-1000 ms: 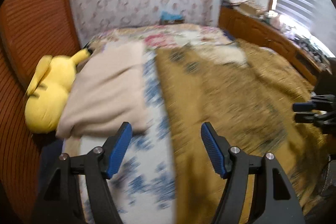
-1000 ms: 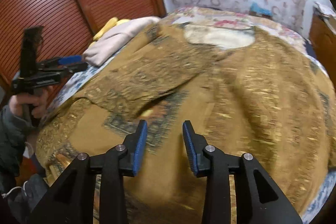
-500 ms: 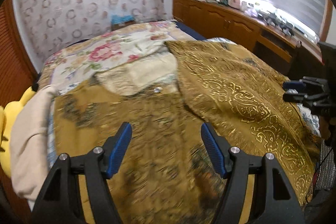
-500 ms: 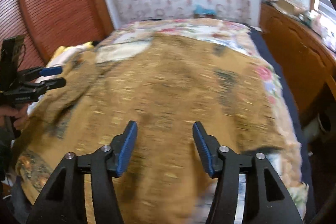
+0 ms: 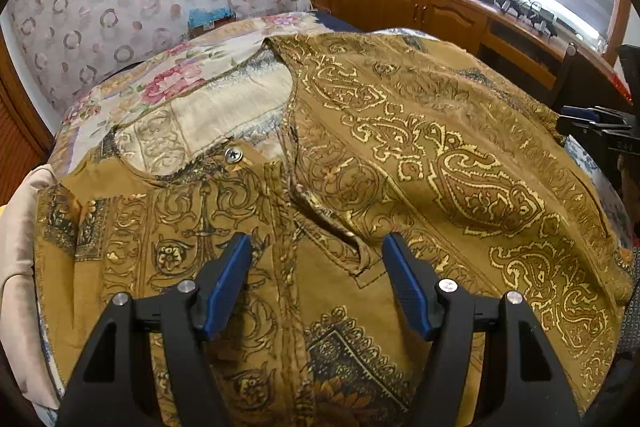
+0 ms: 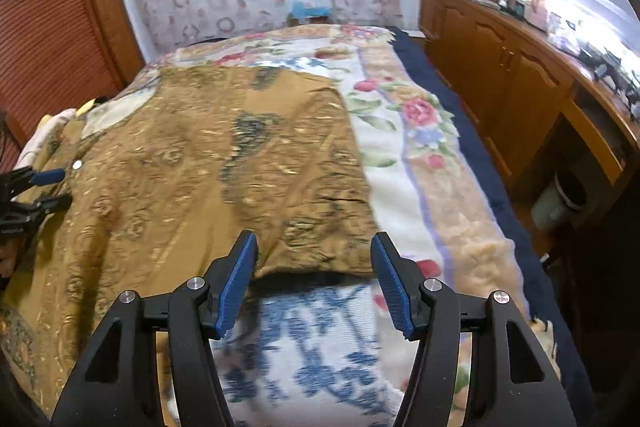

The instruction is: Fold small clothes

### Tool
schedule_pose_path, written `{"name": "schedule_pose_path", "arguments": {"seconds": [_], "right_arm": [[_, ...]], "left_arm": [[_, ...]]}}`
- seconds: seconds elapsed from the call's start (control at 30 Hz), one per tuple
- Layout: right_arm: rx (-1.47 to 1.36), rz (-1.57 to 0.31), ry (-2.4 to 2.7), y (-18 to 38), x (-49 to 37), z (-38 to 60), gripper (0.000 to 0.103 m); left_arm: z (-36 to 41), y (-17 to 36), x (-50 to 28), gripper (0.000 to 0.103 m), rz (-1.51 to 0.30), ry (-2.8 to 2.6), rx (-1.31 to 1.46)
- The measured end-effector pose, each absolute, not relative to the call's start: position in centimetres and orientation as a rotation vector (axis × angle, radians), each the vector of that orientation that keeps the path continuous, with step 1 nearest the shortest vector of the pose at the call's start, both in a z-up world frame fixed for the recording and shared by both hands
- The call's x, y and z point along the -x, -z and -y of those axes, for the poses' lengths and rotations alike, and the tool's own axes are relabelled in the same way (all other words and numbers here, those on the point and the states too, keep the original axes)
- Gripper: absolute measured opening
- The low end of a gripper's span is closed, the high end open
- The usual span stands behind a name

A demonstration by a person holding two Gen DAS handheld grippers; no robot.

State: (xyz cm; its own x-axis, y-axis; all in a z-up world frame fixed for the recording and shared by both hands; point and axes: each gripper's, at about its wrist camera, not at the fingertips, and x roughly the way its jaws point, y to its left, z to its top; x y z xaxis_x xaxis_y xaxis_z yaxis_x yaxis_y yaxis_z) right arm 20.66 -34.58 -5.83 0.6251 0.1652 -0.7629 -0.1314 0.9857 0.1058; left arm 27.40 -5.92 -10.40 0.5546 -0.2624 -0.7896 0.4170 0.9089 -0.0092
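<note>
A mustard shirt [image 5: 400, 155] with gold paisley print lies spread on the bed, its collar and a silver button [image 5: 233, 155] toward the far left. My left gripper [image 5: 316, 241] hangs open just above the shirt's button placket, with nothing between its blue pads. In the right wrist view my right gripper [image 6: 315, 237] stands open over the shirt's [image 6: 240, 155] near right edge, also with nothing between its pads. Each gripper shows at the edge of the other view: the right gripper [image 5: 592, 127], the left gripper [image 6: 44, 187].
Under the shirt lie a floral blanket [image 6: 408, 115] and a blue-and-white patterned cloth [image 6: 312, 347]. A folded beige cloth [image 5: 20, 227] sits at the bed's left side. Wooden cabinets [image 6: 500, 59] run along the right, with a grey bin [image 6: 560, 195] on the floor.
Both views have swung right across the bed. The left one left the yellow plush and beige cloth for the shirt's collar. The right jaws have widened and now frame the shirt's right edge.
</note>
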Motion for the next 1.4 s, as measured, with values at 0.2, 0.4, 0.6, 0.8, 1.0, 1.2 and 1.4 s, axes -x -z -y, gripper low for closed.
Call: {"name": "schedule_pose_path", "arguments": {"seconds": [0.2, 0.4, 0.6, 0.8, 1.0, 1.2, 1.4], "right_arm": [[-0.065, -0.901, -0.160, 6.4, -21.4, 35.1, 0.061], [-0.104, -0.920, -0.173, 6.8, -21.8, 35.2, 0.061], [-0.149, -0.939, -0.191, 7.0, -22.0, 36.0, 0.047], [-0.063, -0.896, -0.182, 5.5, -21.8, 35.8, 0.012], [0.036, -0.800, -0.219, 1.7, -22.3, 32.7, 0.010], [0.101, -0.753, -0.384, 0.3, -22.7, 26.1, 0.010], [0.151, -0.860, -0.400, 4.7, -22.6, 22.8, 0.021]], "left_arm": [[5.9, 10.6, -27.3, 0.069, -0.875, 0.408, -0.182], [5.9, 10.6, -27.3, 0.069, -0.875, 0.408, -0.182], [5.9, 10.5, -27.3, 0.069, -0.875, 0.408, -0.182], [5.9, 10.5, -27.3, 0.069, -0.875, 0.408, -0.182], [5.9, 10.5, -27.3, 0.069, -0.875, 0.409, -0.182], [5.9, 10.5, -27.3, 0.069, -0.875, 0.409, -0.181], [5.9, 10.5, -27.3, 0.069, -0.875, 0.409, -0.181]]}}
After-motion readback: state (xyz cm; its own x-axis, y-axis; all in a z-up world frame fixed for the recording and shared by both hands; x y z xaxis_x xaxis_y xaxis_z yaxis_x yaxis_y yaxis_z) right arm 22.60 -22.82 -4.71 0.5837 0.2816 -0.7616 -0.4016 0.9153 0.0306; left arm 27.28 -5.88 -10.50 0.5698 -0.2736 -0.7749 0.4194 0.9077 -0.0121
